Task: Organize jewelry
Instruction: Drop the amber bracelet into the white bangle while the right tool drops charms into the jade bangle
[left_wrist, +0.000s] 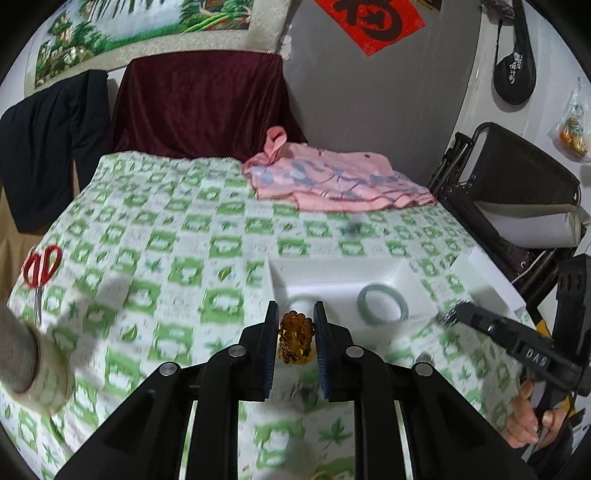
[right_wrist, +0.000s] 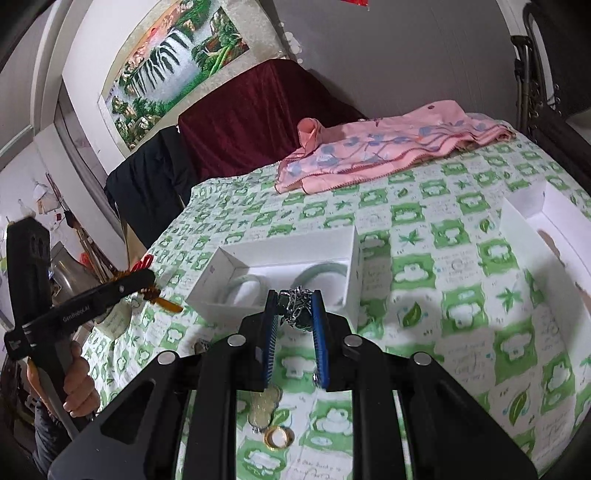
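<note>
Amber bead bracelet between left hand-held gripper pads, above tablecloth

The right gripper pinches a silver chain in front of the white box holding two pale green bangles. At left, the left gripper grips amber beads. A gold ring lies on the green-patterned cloth.
</note>
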